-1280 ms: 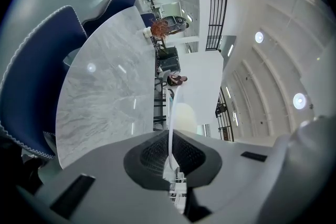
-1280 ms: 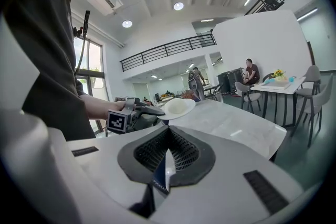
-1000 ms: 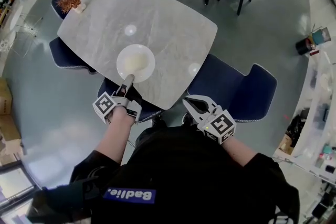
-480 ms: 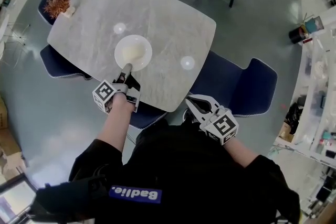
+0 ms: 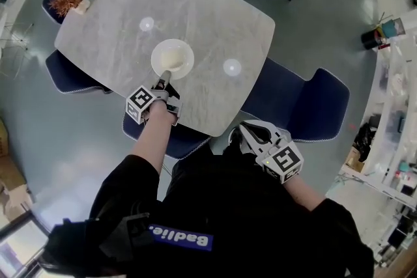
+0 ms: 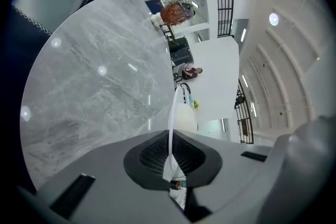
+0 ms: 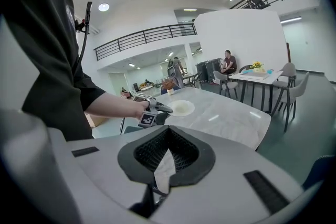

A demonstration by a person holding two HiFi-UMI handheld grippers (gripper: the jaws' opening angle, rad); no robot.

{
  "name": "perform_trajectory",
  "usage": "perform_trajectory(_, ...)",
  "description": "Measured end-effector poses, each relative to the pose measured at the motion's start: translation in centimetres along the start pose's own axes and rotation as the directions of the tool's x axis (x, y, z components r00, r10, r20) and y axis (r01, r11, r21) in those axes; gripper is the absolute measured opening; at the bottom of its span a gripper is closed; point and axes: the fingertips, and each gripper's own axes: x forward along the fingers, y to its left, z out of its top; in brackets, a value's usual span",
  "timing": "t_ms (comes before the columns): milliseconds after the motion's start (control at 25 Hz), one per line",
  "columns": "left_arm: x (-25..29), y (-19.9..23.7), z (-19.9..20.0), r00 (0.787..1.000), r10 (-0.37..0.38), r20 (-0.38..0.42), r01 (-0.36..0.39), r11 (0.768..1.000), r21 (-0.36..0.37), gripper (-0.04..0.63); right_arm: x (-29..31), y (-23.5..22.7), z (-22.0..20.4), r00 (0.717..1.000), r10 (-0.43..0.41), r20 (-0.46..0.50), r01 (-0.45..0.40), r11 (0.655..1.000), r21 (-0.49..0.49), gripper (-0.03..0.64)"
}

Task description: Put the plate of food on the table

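Head view: the left gripper (image 5: 163, 81) is clamped on the near rim of the plate of food (image 5: 172, 58); the plate lies just ahead of it on the table (image 5: 221, 16), further from the near edge than a second ago; the right gripper (image 5: 249, 133) hangs off the table, near the body; left gripper view: the thin rim stands between the pressed pads (image 6: 152, 157); right gripper view: its jaws are together, nothing between them

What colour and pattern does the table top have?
The table top is light grey with a marble-like veined pattern, clearest in the head view.
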Motion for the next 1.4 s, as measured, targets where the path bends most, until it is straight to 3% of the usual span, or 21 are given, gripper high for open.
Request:
perform_trajectory(320, 3.2, 4.2, -0.7, 0.999, 0.046, -0.004, -0.046, 0.998, -0.045, 0.014, -1.6, -1.1, -1.5, 0.998, -0.041, -0.054, 0.042, 0.999, 0.017, 0.009)
perform_trajectory(840, 8.5, 5.3, 0.1, 0.996, 0.081, -0.023, -0.081, 0.996, -0.027, 0.014, -2.9, -2.7, -2.8, 0.99, -0.102, -0.1, 0.108, 0.992, 0.058, 0.009)
perform_trajectory(1400, 10.6, 7.1, -0.3, 0.991, 0.133, -0.022, -0.134, 0.991, -0.032, 0.014, -3.5, -3.6, -3.7, 0.981, -0.138, -0.136, 0.151, 0.984, 0.095, 0.009)
